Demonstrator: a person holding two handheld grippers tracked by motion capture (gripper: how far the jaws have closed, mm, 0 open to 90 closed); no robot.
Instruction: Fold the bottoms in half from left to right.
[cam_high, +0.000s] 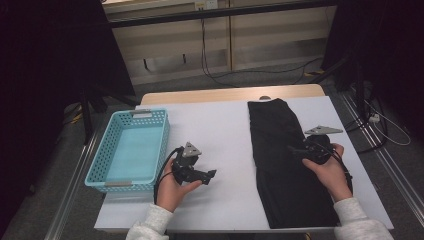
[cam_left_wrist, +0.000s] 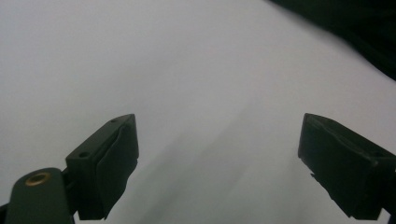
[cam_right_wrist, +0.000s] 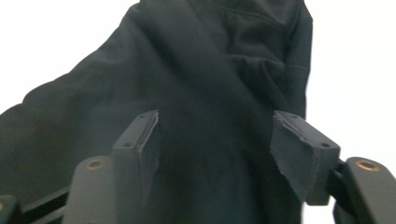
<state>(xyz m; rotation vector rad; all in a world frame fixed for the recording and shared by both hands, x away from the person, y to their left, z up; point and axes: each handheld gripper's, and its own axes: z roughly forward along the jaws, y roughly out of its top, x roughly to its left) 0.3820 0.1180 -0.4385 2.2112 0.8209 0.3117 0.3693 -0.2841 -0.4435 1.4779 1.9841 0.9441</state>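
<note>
The black cloth (cam_high: 285, 165) along the counter's (cam_high: 220, 130) right edge looks soft, light and floppy. Pinch a corner. Right claw (cam_right_wrist: 215, 140) is spread above it; left claw (cam_left_wrist: 219, 154) is spread too.

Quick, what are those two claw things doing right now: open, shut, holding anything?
Left gripper: open, holding nothing, above the white table.
Right gripper: open, over the black garment, not gripping it.
</note>
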